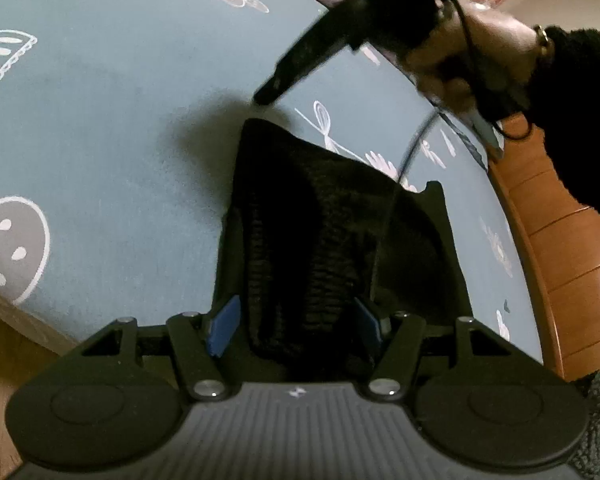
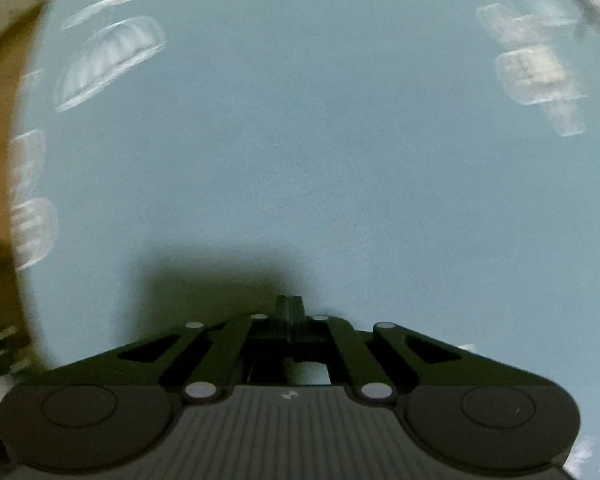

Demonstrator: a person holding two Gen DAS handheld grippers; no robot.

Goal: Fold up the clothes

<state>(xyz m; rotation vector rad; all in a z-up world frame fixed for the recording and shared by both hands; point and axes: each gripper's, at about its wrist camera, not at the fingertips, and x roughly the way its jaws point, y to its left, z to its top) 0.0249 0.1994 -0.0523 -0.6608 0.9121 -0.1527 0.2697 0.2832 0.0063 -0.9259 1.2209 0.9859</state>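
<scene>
Now left tool [image 1: 296, 320] clamps black knit garment [image 1: 320, 220] over blue sheet [image 1: 100, 140]; right tool [image 2: 290, 312] clenched, empty.

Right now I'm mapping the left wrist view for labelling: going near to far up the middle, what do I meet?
Left claw shut on black knitted garment → bare blue patterned bedsheet → tip of the right claw → hand holding it.
</scene>
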